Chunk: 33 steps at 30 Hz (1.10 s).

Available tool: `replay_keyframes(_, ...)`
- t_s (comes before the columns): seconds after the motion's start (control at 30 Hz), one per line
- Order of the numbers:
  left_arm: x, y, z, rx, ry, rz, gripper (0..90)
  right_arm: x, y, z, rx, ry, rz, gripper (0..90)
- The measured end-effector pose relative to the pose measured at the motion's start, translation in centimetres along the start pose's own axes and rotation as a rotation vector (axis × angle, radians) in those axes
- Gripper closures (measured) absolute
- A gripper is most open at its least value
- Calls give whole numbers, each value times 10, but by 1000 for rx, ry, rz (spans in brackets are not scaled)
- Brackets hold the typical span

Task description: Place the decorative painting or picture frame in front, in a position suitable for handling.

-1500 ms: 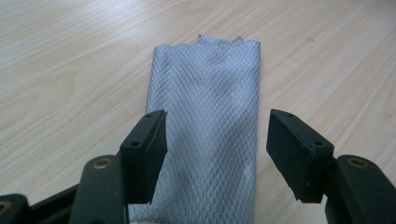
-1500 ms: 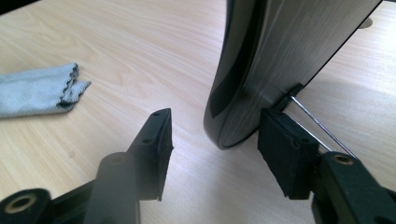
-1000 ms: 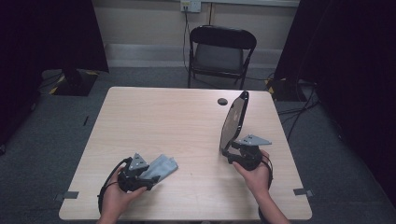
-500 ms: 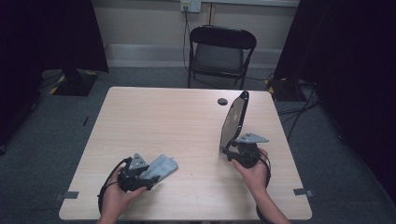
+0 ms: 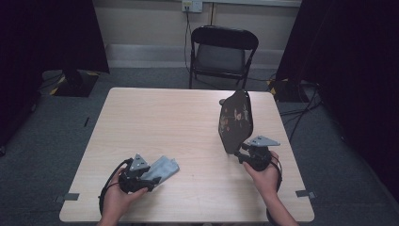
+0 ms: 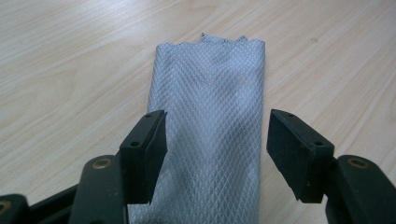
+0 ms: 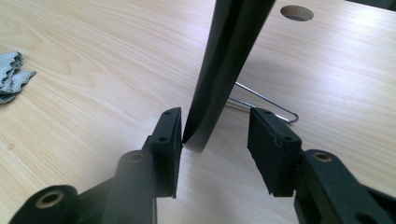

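High view | left tongs [image 5: 149,178] low, gaping astride cloth [image 5: 162,168] | right tongs [image 5: 238,155] closing around upright mirror [image 5: 235,121]

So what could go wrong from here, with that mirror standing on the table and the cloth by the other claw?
The standing mirror leans on a thin wire stand; the right claw, whose jaws have just been closing around its lower edge, might nudge it over. The grey cloth lies loose between the left claw's open jaws, so a grab may miss or bunch it.
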<state>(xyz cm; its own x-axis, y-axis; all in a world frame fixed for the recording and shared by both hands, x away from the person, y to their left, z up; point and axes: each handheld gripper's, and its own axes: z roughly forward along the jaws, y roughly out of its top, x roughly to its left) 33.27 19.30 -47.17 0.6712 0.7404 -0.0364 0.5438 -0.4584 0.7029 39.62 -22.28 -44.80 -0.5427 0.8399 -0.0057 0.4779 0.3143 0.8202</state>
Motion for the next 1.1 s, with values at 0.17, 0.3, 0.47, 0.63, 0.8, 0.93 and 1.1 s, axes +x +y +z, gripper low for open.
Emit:
replay_keyframes(0.17, 0, 0, 1, -1, -1, -2, 380, -5, 0, -1, 0, 1, 27, 583)
replay_keyframes(0.3, 0, -1, 1, 5, -1, 3, 380, -7, 1, -2, -1, -11, 27, 601)
replay_keyframes(0.47, -1, 0, 2, 1, -5, -2, 380, -13, 1, -6, 3, -24, 42, 616)
replay_keyframes(0.63, 0, 0, 1, 1, -3, 0, 379, -22, 4, -12, -7, -35, 64, 618)
replay_keyframes(0.8, 0, 0, 1, 2, -6, 7, 378, -26, 13, -21, -32, -15, 86, 614)
replay_keyframes(0.93, 0, 0, 1, 1, -6, 4, 375, -26, 25, -24, -46, -11, 83, 614)
replay_keyframes(1.1, 0, 1, 1, 0, -7, 4, 374, -23, 44, -17, -42, -22, 73, 630)
